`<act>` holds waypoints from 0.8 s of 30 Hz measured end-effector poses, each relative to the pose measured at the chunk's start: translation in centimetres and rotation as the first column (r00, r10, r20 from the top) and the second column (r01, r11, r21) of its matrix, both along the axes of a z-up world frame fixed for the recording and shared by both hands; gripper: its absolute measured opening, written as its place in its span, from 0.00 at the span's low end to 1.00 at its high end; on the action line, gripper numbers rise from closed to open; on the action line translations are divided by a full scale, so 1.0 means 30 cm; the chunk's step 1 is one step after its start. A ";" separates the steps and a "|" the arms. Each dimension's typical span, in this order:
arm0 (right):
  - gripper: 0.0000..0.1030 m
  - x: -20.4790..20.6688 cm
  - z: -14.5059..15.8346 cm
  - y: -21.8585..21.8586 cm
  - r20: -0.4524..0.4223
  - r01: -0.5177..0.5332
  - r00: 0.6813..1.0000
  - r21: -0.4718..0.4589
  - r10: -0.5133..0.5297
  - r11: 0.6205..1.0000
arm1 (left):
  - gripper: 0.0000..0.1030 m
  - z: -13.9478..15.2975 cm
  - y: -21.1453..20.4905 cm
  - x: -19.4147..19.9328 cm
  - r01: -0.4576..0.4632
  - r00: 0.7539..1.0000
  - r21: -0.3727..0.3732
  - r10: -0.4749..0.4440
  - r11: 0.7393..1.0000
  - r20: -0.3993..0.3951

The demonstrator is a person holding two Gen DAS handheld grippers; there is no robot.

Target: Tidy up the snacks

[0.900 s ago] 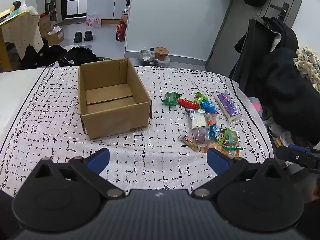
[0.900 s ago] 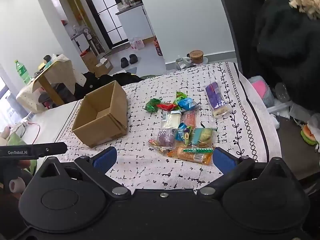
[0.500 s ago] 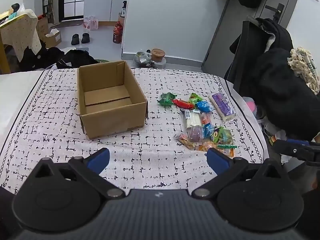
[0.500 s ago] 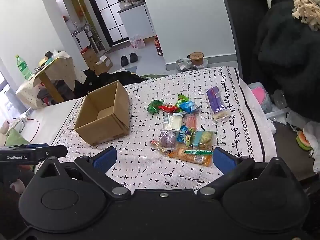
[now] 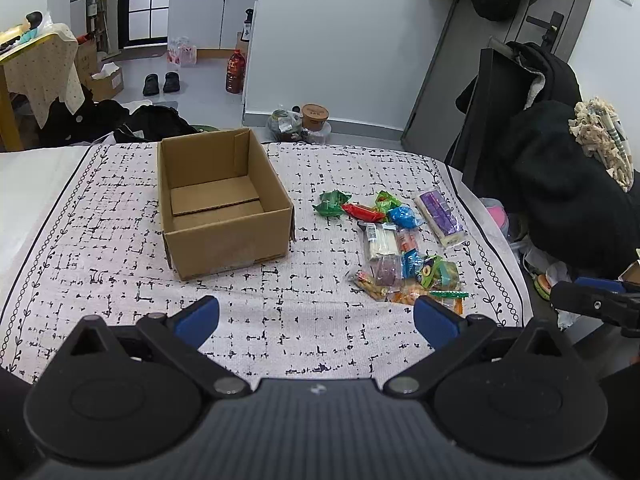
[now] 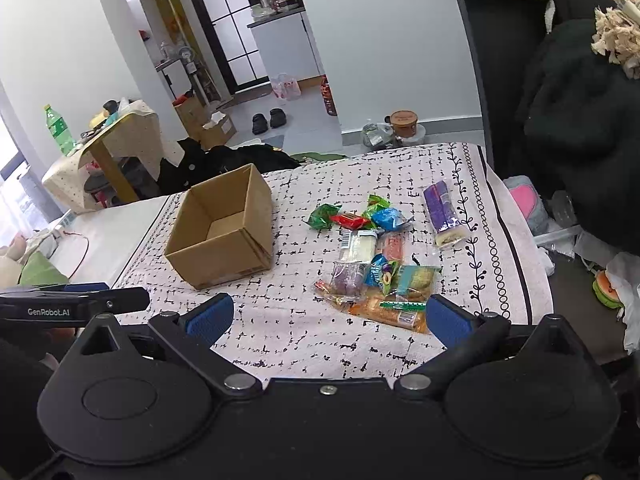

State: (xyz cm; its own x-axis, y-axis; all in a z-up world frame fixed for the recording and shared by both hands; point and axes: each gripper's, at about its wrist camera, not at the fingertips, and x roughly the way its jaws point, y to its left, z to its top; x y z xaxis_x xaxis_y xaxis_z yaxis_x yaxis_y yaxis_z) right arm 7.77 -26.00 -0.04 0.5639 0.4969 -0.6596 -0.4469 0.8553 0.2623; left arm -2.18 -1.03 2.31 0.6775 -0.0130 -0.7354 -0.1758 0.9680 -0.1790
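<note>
An open-topped cardboard box (image 5: 224, 204) sits on the patterned table (image 5: 100, 264), its long axis running away from the left tool (image 5: 316, 316). Snacks (image 5: 394, 248) lie clustered to its right; the purple packet (image 5: 440, 216) points lengthwise away. Both tools gape, holding nothing. Only the right tool (image 6: 326, 314) view shows a green bottle (image 6: 56, 128).

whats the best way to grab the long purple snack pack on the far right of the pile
Grip the purple pack across its narrow width near the middle, coming straight down from above with the right gripper. It lies flat on the tablecloth, apart from the other snacks, long axis running away from the camera, so its two long edges look free for the fingers. Its wrapper probably crumples, so close gently.
</note>
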 end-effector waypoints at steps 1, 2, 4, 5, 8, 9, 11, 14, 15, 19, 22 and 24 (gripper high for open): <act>1.00 -0.002 0.002 -0.001 0.000 -0.001 1.000 -0.002 0.001 1.000 | 1.00 0.002 -0.003 -0.002 0.002 1.000 0.001 -0.002 1.000 0.002; 1.00 -0.004 0.002 -0.001 -0.001 0.000 1.000 -0.003 0.000 1.000 | 1.00 0.004 -0.004 -0.003 0.005 1.000 0.002 -0.005 1.000 0.004; 1.00 -0.008 0.003 -0.002 -0.003 0.002 1.000 -0.002 -0.002 1.000 | 1.00 0.005 -0.006 -0.004 0.003 1.000 0.002 -0.003 1.000 0.005; 1.00 -0.010 0.003 -0.003 -0.003 0.002 1.000 -0.002 -0.002 1.000 | 1.00 0.006 -0.005 -0.008 0.003 1.000 0.001 -0.003 1.000 0.006; 1.00 -0.010 0.005 -0.003 -0.002 0.002 1.000 -0.002 -0.002 1.000 | 1.00 0.006 -0.007 -0.012 0.011 1.000 0.002 -0.011 1.000 0.005; 1.00 -0.009 0.004 -0.004 -0.002 0.001 1.000 -0.001 -0.001 1.000 | 1.00 0.007 -0.009 -0.016 0.017 1.000 0.002 -0.017 1.000 0.005; 1.00 -0.011 0.003 -0.003 -0.006 0.002 1.000 -0.005 -0.002 1.000 | 1.00 0.008 -0.010 -0.018 0.031 0.999 -0.004 -0.031 1.000 0.009; 1.00 -0.022 0.003 -0.004 -0.009 0.004 1.000 -0.011 -0.004 1.000 | 1.00 0.009 -0.008 -0.020 0.044 0.999 -0.006 -0.044 0.999 0.012; 1.00 -0.024 0.004 -0.005 -0.011 0.008 1.000 -0.013 -0.008 1.000 | 1.00 0.008 -0.007 -0.022 0.047 0.999 -0.006 -0.047 0.999 0.012; 1.00 -0.037 0.012 -0.012 -0.012 0.012 1.000 -0.007 -0.012 1.000 | 1.00 0.011 -0.004 -0.028 0.056 0.998 -0.006 -0.056 0.998 0.019; 1.00 -0.039 0.020 -0.009 0.000 0.011 1.000 -0.013 -0.011 1.000 | 1.00 0.012 -0.002 -0.032 0.053 0.998 -0.008 -0.053 0.999 0.019; 1.00 -0.036 0.022 -0.011 0.002 0.011 1.000 -0.010 -0.011 1.000 | 1.00 0.014 0.000 -0.037 0.048 0.999 -0.015 -0.048 0.999 0.020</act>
State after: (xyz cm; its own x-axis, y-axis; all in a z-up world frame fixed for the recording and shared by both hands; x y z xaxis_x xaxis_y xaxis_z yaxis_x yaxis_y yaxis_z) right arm 6.69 -26.33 0.62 0.5704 0.4840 -0.6636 -0.4381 0.8627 0.2527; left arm -3.28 -1.03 2.73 0.6903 -0.0568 -0.7213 -0.1255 0.9724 -0.1967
